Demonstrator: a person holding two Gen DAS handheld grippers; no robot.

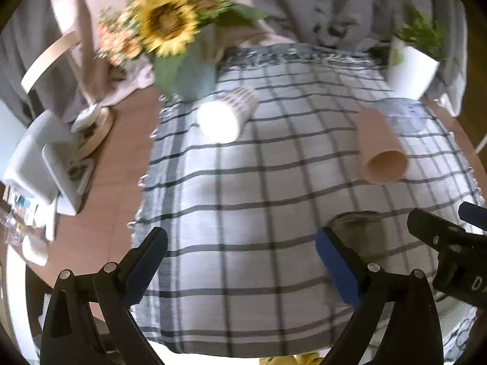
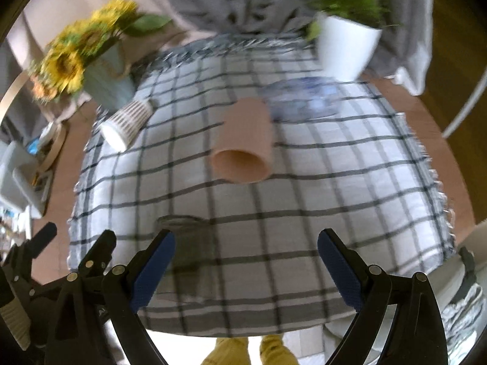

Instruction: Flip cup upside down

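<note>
On the checked cloth covering the bench (image 2: 380,182), the ribbed peach plastic cup (image 2: 243,149) lies on its side, mouth toward the right gripper (image 2: 245,269), whose fingers stand spread and empty, nearer than the equally open left gripper (image 1: 242,261).

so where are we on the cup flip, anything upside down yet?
Nothing looks done. The peach cup and the striped cup both lie on their sides on the checked cloth, mouths toward the cameras. A dark glass stands near the front edge; which way up is unclear. Nothing in hand: the left gripper and right gripper are open and empty. Left: grasp a cup and set it mouth down.
</note>
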